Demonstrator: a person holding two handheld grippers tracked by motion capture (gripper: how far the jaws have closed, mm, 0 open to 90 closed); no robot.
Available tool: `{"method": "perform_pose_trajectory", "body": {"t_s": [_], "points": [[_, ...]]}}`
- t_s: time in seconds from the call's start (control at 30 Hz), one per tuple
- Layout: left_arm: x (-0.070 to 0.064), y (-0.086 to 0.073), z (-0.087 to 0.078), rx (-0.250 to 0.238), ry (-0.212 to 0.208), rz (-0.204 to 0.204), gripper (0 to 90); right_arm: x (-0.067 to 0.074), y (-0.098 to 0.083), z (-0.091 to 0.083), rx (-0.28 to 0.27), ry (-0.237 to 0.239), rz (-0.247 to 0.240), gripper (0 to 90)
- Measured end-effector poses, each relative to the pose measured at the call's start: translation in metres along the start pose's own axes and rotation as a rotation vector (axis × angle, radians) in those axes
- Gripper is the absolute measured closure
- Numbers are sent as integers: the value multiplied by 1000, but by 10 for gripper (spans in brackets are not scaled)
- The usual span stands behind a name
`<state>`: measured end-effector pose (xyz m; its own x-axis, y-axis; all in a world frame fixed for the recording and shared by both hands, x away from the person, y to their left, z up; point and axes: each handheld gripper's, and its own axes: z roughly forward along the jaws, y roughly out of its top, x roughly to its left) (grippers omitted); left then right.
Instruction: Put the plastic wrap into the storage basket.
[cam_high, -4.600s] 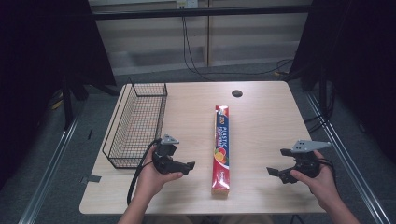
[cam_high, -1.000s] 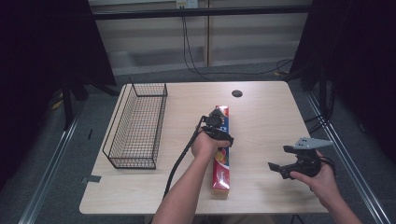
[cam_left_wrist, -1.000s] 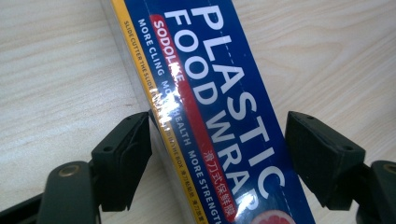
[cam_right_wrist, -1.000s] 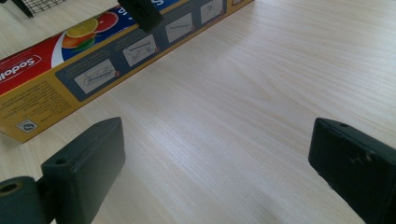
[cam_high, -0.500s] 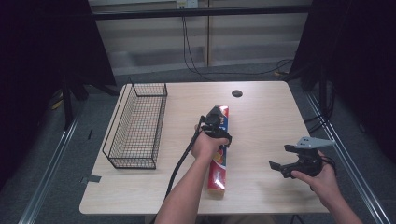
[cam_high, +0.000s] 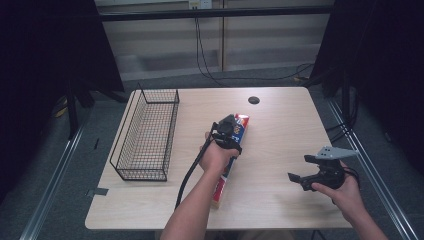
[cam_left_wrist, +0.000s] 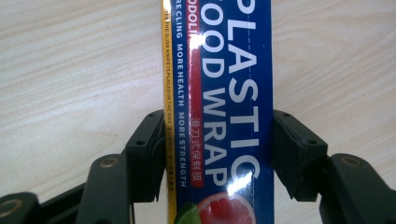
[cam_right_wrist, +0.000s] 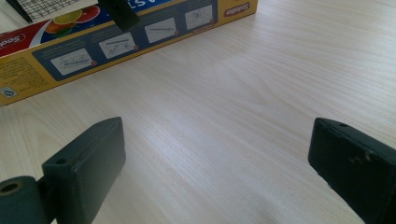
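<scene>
Left claw (cam_left_wrist: 217, 154) has just closed on the plastic wrap box (cam_left_wrist: 219, 93) – right claw (cam_right_wrist: 219, 172) wide open

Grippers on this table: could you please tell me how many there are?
2. The left gripper is closed on the plastic wrap box mid-table; the right gripper is open, near the table's right edge.

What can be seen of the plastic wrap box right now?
The plastic wrap box is a long, narrow carton, glossy blue on top with white "PLASTIC FOOD WRAP" lettering, citrus pictures and yellow sides bearing instruction diagrams. It lies flat and lengthwise near the middle of the wooden table, right of the wire basket. The left gripper has just been closing; its jaws press both long sides.
</scene>
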<state>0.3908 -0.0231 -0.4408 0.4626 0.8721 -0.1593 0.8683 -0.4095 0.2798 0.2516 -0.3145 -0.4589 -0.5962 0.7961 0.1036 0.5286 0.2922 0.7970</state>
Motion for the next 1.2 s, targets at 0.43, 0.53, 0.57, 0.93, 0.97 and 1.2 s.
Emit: {"method": "perform_pose_trajectory", "body": {"t_s": [0.43,0.53,0.57,0.93,0.97,1.2], "points": [[8,1,-10,46,6,11,438,-1,0,0,0,2,-3,37],[15,1,-23,51,21,8,438,-1,1,0,-4,6,-4,37],[15,1,-23,51,21,8,440,-1,1,0,-8,8,-4,37],[35,1,-56,61,14,-2,444,-1,1,0,-14,6,-2,33],[35,1,-58,65,12,1,444,-1,1,0,-14,6,-2,33],[41,3,-71,58,-1,-15,444,-1,1,0,-17,4,-4,33]]}}
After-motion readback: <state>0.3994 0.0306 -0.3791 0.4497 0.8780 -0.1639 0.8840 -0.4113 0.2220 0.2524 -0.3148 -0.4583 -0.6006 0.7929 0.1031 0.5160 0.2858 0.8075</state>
